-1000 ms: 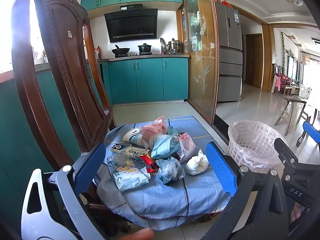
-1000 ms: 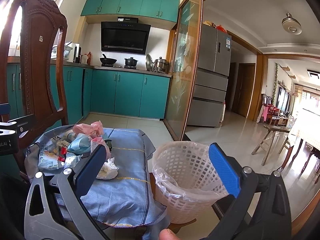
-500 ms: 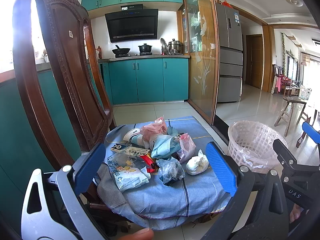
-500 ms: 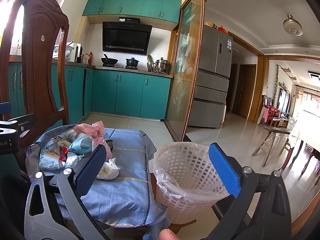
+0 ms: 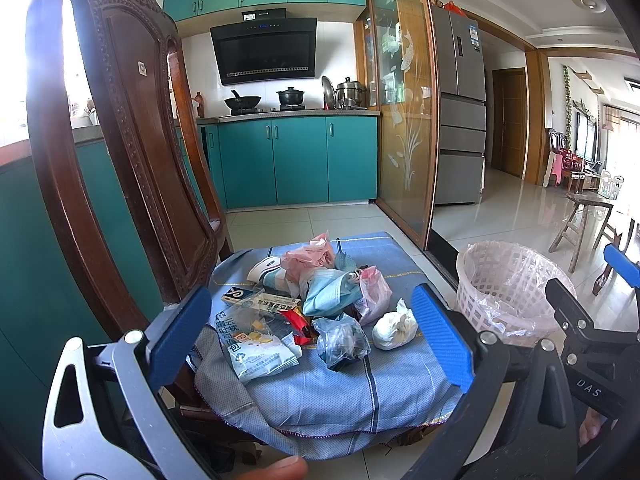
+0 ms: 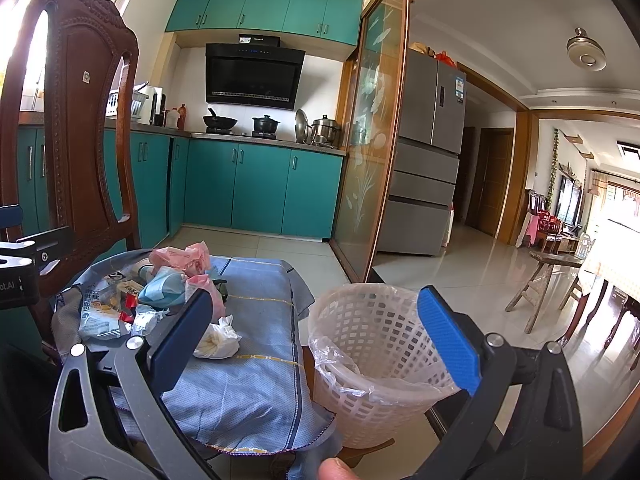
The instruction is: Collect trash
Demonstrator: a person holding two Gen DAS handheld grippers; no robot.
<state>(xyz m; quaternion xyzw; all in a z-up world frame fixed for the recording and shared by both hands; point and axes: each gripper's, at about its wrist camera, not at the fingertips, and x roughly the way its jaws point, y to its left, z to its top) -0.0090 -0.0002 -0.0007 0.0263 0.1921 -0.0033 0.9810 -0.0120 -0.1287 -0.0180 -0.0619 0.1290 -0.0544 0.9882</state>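
Teal kitchen w/ tiled floor; carved chair (image 5: 120,152) seat under blue cloth (image 5: 340,392) carries trash pile (image 5: 312,304). White basket (image 6: 372,364) w/ liner just beside seat's right edge. Left tool (image 5: 312,340) & right tool (image 6: 316,336) both spread, holding nothing, short of pile.

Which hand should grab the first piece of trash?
Probably the left. The left gripper is open and frames the trash pile, while the open right gripper faces the basket.
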